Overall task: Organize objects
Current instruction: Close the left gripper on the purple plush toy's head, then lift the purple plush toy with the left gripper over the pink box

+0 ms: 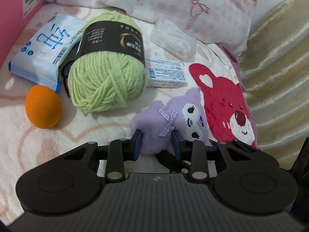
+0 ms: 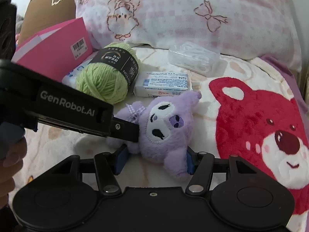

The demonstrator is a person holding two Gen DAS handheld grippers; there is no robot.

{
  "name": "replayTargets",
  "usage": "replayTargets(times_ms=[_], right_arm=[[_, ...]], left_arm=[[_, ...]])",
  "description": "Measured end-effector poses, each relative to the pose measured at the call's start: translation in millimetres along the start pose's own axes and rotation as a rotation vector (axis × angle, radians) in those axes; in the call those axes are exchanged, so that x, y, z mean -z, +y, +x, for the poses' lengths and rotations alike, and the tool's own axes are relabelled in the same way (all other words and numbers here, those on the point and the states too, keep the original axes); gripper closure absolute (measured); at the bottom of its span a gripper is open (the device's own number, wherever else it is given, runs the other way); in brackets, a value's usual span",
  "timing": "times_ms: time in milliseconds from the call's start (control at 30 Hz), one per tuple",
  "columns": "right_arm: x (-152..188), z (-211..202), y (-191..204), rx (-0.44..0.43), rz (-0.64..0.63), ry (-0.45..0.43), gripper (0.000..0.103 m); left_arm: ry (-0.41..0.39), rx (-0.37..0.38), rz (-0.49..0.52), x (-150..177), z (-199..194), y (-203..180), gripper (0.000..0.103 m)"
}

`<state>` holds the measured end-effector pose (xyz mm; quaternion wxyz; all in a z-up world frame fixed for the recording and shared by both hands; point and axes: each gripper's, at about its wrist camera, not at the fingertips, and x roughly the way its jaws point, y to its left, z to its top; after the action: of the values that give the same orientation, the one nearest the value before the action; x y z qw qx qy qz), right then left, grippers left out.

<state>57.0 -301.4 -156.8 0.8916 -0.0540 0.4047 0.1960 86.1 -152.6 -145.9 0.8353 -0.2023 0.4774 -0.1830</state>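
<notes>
We found the purple plush toy (image 2: 166, 133) lying on the cream fleece blanket (image 1: 38, 135), and we place everything else from it. Nearest us, the right gripper (image 2: 154, 160) straddled the toy's lower body, one blue pad on each flank; we could not tell whether the pads were pressing the fur or only flanking it. The left gripper (image 1: 156, 143) came in from the toy's left, its jaws nearly closed and pinched on the plush by the checked bow. Just to the right of the toy, the blanket showed a big red bear face (image 2: 266, 135). Just beyond the toy lay a small white printed box (image 2: 162, 84), and beside that, beyond the toy and to its left, a ball of green yarn (image 1: 108, 77) with a black paper band. Left of the yarn, well apart from the toy, an orange egg-shaped thing (image 1: 43, 109) rested on the blanket, with a pale blue tissue pack (image 1: 44, 50) behind it. Farther beyond the toy sat a clear plastic case (image 2: 194, 58), and a pink box (image 2: 56, 52) stood far to the left. Farthest of all, a pink-and-white pillow (image 2: 183, 17) closed the scene.
</notes>
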Motion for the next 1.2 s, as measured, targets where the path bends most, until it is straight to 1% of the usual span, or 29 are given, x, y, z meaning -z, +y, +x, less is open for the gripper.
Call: replayTargets(times_ms=[67,100,133,233,267,333,400,433,467,500,533,567,633,667,733,867,967,1067,1200], right_arm=[[0.8,-0.9,0.3,0.0,0.002,0.005,0.042],[1.1,1.6,-1.6,0.0,0.011,0.02,0.042],[0.9,4.1,-2.9,-0.001,0.018,0.033,0.042],[-4.1,2.2,-3.8,-0.003,0.033,0.038,0.041],[-5.6,-0.5,-5.6,-0.005,0.044,0.033,0.039],[-7.5,-7.8,-8.9,0.009,0.048,0.013,0.025],[-8.1,-13.1,-10.8,0.037,0.039,-0.007,0.023],[-8.4,-13.8,-11.4,0.036,0.035,-0.01,0.023],[-8.0,-13.4,-12.4,0.025,0.034,-0.012,0.024],[-8.2,-10.0,-13.3,0.013,0.039,-0.006,0.029],[-8.2,-5.6,-14.4,-0.002,0.045,0.007,0.042],[-8.0,-2.1,-15.9,-0.016,0.055,0.017,0.042],[-8.6,-0.3,-18.3,-0.034,0.073,0.014,0.047],[-8.8,-1.6,-19.2,-0.039,0.08,0.013,0.048],[-8.6,-5.1,-17.2,-0.039,0.082,0.012,0.051],[-7.5,-14.1,-9.4,-0.028,0.068,0.007,0.053],[-7.0,-20.9,-6.0,-0.046,0.086,0.017,0.053],[-5.4,-27.6,2.8,-0.058,0.081,0.036,0.053],[-3.7,-33.1,17.3,-0.083,0.089,0.061,0.053]], left_arm=[[0.006,-0.005,0.067,-1.4,0.9,-4.2,0.072],[0.015,-0.014,0.117,-2.9,3.7,-7.0,0.071],[0.018,-0.022,0.141,-4.1,5.9,-7.7,0.071],[0.011,-0.012,0.132,-6.0,5.2,-3.8,0.07],[0.008,-0.007,0.131,-6.6,4.0,-1.9,0.068],[0.006,0.004,0.116,-7.9,3.0,3.8,0.066],[-0.004,0.019,0.075,-10.9,3.2,11.0,0.061],[-0.001,0.027,0.057,-12.5,4.8,14.2,0.06],[-0.002,0.036,0.047,-13.8,6.3,16.6,0.06],[-0.002,0.042,0.044,-14.2,8.4,18.0,0.059],[-0.003,0.045,0.045,-14.1,10.0,18.9,0.059],[-0.001,0.039,0.051,-14.2,10.2,18.7,0.06],[-0.012,0.039,0.059,-13.8,10.5,17.9,0.065],[-0.013,0.047,0.054,-13.3,10.1,17.7,0.07],[-0.013,0.056,0.047,-12.6,7.5,16.2,0.072],[-0.016,0.054,0.077,-10.1,-2.6,9.6,0.072],[-0.014,0.044,0.094,-7.1,-13.7,7.3,0.072],[0.014,0.032,0.091,-4.4,-24.1,8.9,0.072],[0.059,-0.002,0.075,-2.1,-39.9,13.8,0.072]])
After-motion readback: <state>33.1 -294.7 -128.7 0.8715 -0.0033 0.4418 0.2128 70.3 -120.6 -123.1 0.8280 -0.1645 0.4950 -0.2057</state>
